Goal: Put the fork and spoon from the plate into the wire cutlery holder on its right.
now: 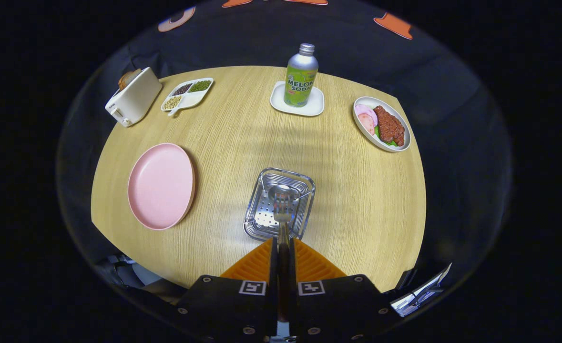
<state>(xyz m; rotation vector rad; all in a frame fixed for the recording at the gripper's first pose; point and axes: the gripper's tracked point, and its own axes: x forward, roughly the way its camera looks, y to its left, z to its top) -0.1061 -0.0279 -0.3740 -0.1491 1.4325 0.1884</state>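
My gripper (283, 243) is shut on the handle of a metal fork (283, 212), which points forward from between the fingers. Its tines hang over the open top of the wire cutlery holder (261, 219), a square metal basket with a perforated bottom, just ahead of the fingers. A rounded spoon bowl (281, 191) shows just beyond the tines, inside the holder. The pink plate (161, 186) lies to the left of the holder with nothing on it.
On the round wooden table (357, 200), a soda bottle (301, 76) stands on a white coaster at the back. A dish of meat (383, 125) sits far right; a white toaster (133, 97) and a divided bean dish (188, 94) sit far left.
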